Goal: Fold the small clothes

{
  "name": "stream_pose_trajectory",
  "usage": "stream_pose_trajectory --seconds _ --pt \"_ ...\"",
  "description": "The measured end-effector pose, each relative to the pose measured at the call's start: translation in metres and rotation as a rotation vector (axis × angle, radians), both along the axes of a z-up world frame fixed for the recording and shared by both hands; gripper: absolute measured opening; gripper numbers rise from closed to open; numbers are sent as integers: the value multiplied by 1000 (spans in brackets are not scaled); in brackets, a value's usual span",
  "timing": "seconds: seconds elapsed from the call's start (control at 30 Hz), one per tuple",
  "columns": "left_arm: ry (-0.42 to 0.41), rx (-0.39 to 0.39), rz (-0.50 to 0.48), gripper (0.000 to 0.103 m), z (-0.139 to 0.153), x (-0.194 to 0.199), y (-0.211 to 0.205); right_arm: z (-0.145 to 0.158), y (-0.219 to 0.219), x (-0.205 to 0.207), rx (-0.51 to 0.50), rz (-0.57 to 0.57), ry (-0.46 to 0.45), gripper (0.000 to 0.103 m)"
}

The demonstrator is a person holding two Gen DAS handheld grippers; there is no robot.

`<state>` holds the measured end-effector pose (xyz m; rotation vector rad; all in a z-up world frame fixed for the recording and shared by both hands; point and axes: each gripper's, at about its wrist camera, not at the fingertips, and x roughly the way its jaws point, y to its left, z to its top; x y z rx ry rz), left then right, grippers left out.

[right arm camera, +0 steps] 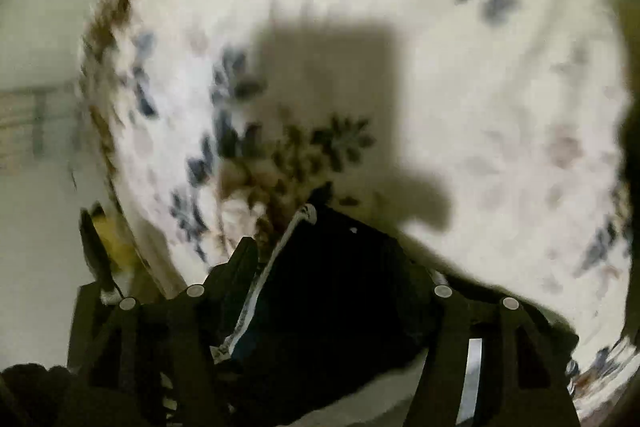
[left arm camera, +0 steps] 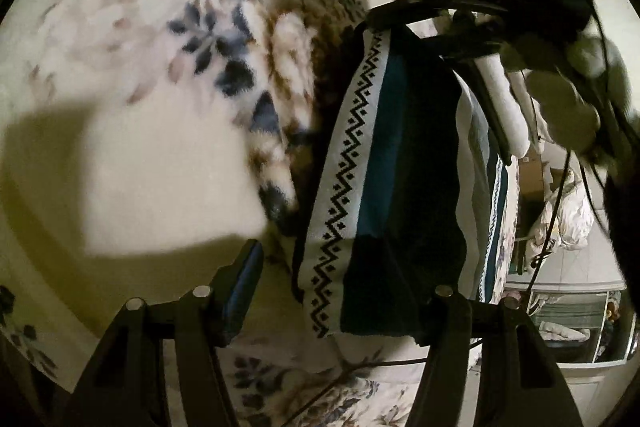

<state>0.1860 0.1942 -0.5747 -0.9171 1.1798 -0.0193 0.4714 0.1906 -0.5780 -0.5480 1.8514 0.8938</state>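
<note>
Obscured and unreadable areas, both wrist views

The far finger of my left gripper is lying behind the hanging dark patterned garment, so I am not able to confirm how its jaws are standing. My right gripper is showing in the left view only as a dark smeared shape at the garment's top edge, its fingertips unreadable. In the right view, the garment is filling the gap between my right fingers, and their tips are sitting under the cloth, so the grip is not verifiable. The floral blanket is blurring heavily, its pattern smearing. Room contents at the left view's right edge are too small to identify.
</note>
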Motion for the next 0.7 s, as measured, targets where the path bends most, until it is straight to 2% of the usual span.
stream_pose_trajectory --seconds 0.03,0.07,0.1,0.13,0.23,0.33,0.4,0.43,0.5,0.53,0.57,0.63,0.7 --pt "-4 -6 -15 35 -2 2 -2 -5 6 -1 -15 20 -3 47" --pt "-2 0 -27 33 -4 3 -5 -8 9 -2 -26 47 -29 27" --pt "-6 12 -33 33 -5 3 -7 -9 10 0 -33 35 -23 26" --pt "-16 14 -39 29 -6 4 -9 -10 8 4 -34 4 -16 21" --pt "-25 15 -46 28 -8 5 -14 -3 5 18 -24 -92 -75 14" --pt "-20 2 -38 28 -7 0 -16 -8 3 25 -22 -155 -80 14" --pt "-1 -4 -42 28 -4 -4 -14 -12 -1 25 -8 -168 -43 15" --pt "7 -29 -34 29 1 -4 -9 -10 -4 25 3 -170 -31 18" --pt "6 -62 -4 31 10 -6 5 5 -22 29 64 -210 3 32" --pt "-1 -62 9 37 16 -5 13 14 -34 34 96 -249 15 54" --pt "-17 -67 16 55 21 -3 20 25 -52 40 137 -304 24 71" --pt "-65 -76 29 69 30 4 31 49 -102 51 194 -438 5 77" --pt "-83 -72 29 69 30 15 37 71 -166 58 204 -568 -44 78"
